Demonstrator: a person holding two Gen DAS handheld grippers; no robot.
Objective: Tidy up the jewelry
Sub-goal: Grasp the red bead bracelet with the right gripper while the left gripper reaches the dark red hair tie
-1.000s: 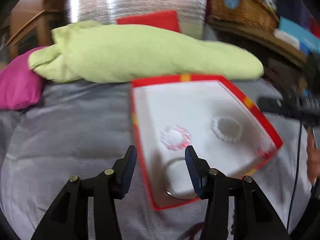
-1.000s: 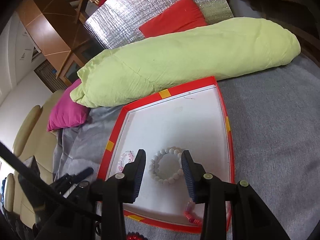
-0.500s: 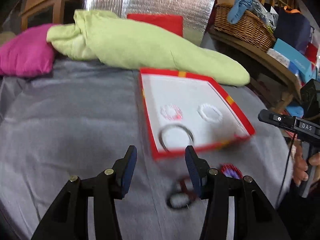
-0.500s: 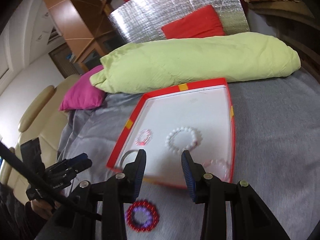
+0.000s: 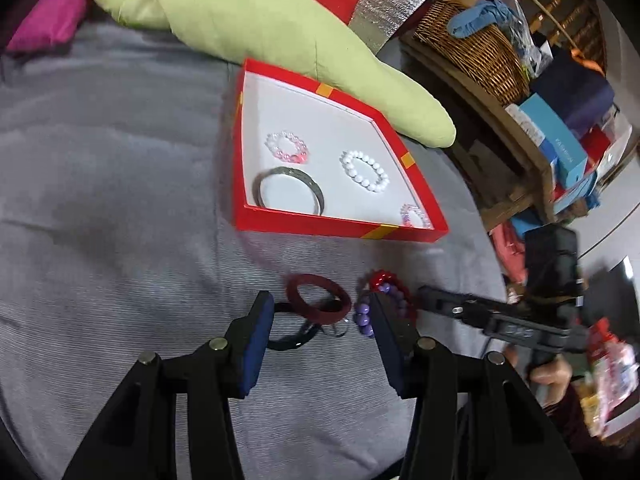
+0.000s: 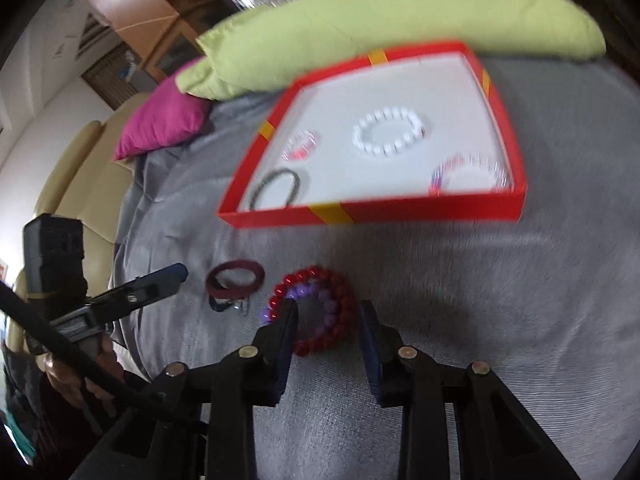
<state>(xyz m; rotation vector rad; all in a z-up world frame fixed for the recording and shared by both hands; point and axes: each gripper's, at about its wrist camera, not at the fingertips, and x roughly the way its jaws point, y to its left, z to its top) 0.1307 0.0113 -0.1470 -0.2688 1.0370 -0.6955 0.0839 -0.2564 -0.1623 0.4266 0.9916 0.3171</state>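
On the grey cloth (image 5: 120, 200), before the red box (image 5: 340, 227), lie a maroon bangle (image 5: 318, 298) and a red-and-purple bead bracelet (image 6: 320, 312); the left gripper (image 5: 320, 344) and right gripper (image 6: 326, 344) hover over them, jaws wide apart, holding nothing; four bracelets sit inside the box

Grey bedcover (image 5: 120, 184); green bolster (image 5: 256, 28), magenta pillow (image 6: 168, 120), wicker basket (image 5: 476, 44) on wooden shelf (image 5: 516, 148).

Your light: soft, even, indoor; faint shadows. Right wrist view motion-smeared, red box (image 6: 420, 210) blurred; left sharper. Fisheye bends edges
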